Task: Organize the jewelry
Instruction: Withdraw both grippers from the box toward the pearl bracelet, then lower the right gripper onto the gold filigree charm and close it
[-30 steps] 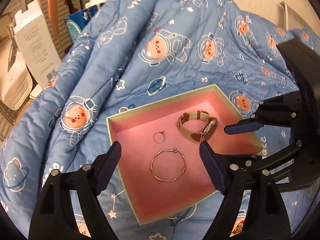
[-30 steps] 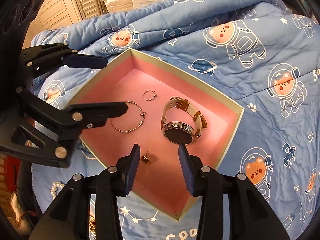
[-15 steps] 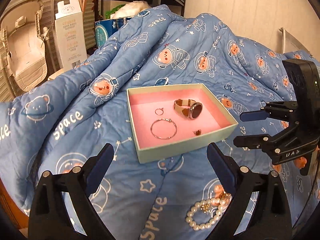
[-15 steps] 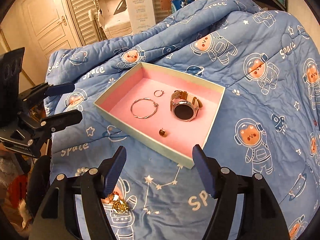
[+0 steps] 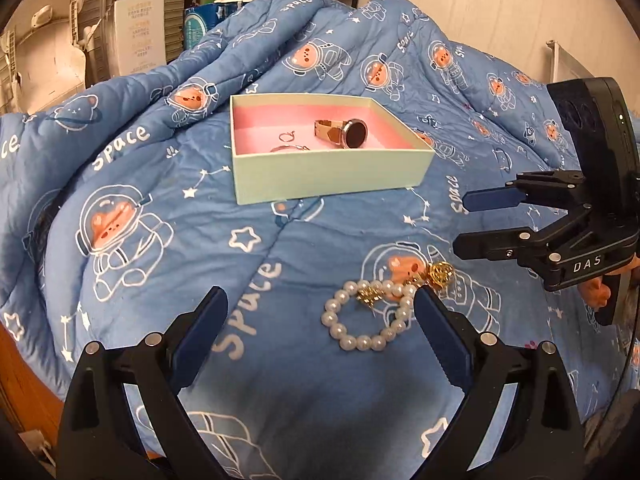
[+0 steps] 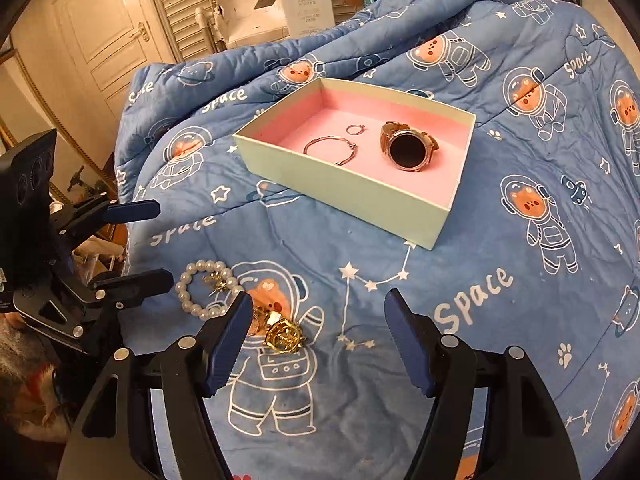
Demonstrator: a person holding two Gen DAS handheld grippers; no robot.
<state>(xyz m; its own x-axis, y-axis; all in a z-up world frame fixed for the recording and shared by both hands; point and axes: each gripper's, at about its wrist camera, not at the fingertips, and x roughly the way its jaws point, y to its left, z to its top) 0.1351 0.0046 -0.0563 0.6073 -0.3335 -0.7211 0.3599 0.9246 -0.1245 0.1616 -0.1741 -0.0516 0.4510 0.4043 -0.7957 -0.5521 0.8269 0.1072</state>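
A: Where is the jewelry lying relative to the fingers?

B: The pearl bracelet is resting on the blue quilt, outside the box, just ahead of the left gripper. Its ring is sitting toward the right finger, nearly touching that pad. The gold earring is lying just beside the bracelet, right against the left finger of the right gripper.

A: Which hand is nearer to what?

B: The left is looking nearer the bracelet, the right nearer the earring (my judgement only).

A: And the fingers?

B: Both pairs are standing spread and pinching nothing; the left pair is the wider.

A: What differs from a second ago?

B: Then both grippers were hanging right over the pink box interior, with the watch, bangle and small ring filling the view. Now they are pulling back, the box is lying well ahead, and the loose pieces are coming into view. Both pairs of fingers are standing wider.
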